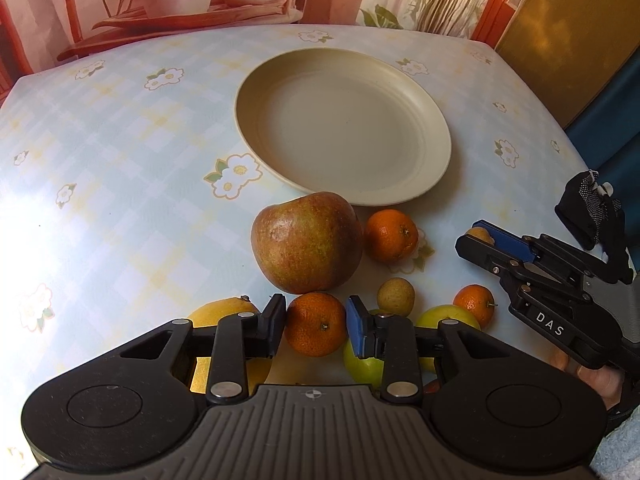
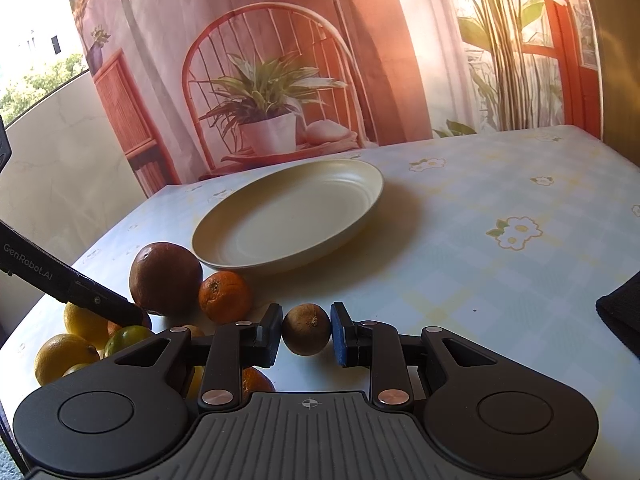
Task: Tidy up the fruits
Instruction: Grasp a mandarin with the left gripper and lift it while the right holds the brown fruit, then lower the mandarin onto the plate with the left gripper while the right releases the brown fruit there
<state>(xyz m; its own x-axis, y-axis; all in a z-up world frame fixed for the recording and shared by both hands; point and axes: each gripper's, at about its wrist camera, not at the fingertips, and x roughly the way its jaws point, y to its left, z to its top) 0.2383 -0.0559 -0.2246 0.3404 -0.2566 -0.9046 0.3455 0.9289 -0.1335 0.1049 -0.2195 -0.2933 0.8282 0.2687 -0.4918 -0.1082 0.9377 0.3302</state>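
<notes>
Fruits heaped at the near edge of a flower-print tablecloth, most of them still off the plate. Nearest, in the left wrist view: left gripper angled steeply down, jaws clamped on a tangerine — black pad on one side, blue pad on the other, both touching the peel. Tucked under the gripper's frame: a yellow lemon to the left, a green lime and a paler yellow-green fruit to the right, each partly hidden. Just beyond the held tangerine, touching or nearly so, a big red-brown apple. Beside the apple on the right, a second tangerine; nearer, a small tan round fruit, possibly a longan, and a third small tangerine well to the right.

Over on the right side: right gripper, jaws pinching a small brown fruit with a dry stem scar — kind hard to tell from either view. Seen from the left wrist camera as a black linkage with a blue pad and a sliver of that fruit at its tip, gripped by a gloved hand.

Farther back, past the apple: a cream plate, shallow, rim close to the apple and second tangerine without clearly touching. Behind the table, a printed backdrop of a chair and a potted plant.
</notes>
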